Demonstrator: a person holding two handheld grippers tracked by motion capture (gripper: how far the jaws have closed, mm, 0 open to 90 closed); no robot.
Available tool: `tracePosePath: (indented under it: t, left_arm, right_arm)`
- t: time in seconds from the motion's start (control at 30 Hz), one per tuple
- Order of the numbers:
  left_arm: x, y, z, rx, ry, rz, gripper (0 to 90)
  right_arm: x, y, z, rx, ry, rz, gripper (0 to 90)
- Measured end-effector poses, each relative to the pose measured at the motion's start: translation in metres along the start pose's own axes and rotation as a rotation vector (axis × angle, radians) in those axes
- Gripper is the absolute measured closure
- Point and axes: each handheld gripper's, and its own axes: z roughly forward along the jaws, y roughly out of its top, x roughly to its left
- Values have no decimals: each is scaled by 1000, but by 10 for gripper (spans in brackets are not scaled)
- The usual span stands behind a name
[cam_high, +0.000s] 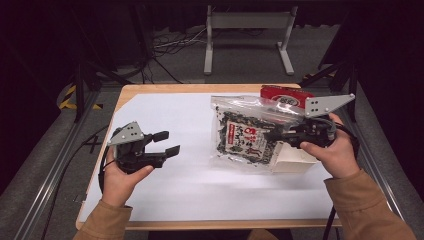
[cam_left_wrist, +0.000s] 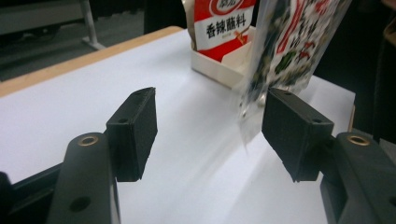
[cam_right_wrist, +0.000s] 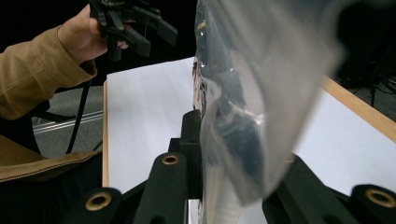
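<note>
A clear plastic bag (cam_high: 245, 135) of dark dried snack with a red-and-white label hangs above the white sheet (cam_high: 170, 190) at the right of the table. My right gripper (cam_high: 272, 134) is shut on the bag's right edge and holds it up. In the right gripper view the bag (cam_right_wrist: 252, 93) runs between the two black jaws of that gripper (cam_right_wrist: 238, 158). My left gripper (cam_high: 167, 142) is at the left, apart from the bag, with its jaws open and nothing between them. In the left gripper view the open gripper (cam_left_wrist: 210, 135) points toward the bag (cam_left_wrist: 289, 42), which hangs just beyond the right jaw.
A white open box (cam_high: 295, 160) stands under and behind the bag, with a red snack packet (cam_high: 285, 95) standing in it at the back. The same box (cam_left_wrist: 219, 70) and packet (cam_left_wrist: 224, 23) appear ahead of the left gripper. The wooden table edge (cam_high: 125, 95) frames the sheet.
</note>
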Motion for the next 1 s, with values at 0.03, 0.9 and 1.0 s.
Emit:
tracePosePath:
  t: [0.03, 0.9, 1.0]
  left_arm:
    - [1, -2, 1, 8, 4, -5, 357]
    - [47, -66, 6, 97, 180, -45, 331]
    - [48, -70, 3, 92, 198, -41, 329]
  right_arm:
    - [0, 0, -2, 1, -4, 1, 758]
    - [-2, 12, -36, -20, -46, 60, 758]
    - [-5, 13, -41, -30, -66, 56, 758]
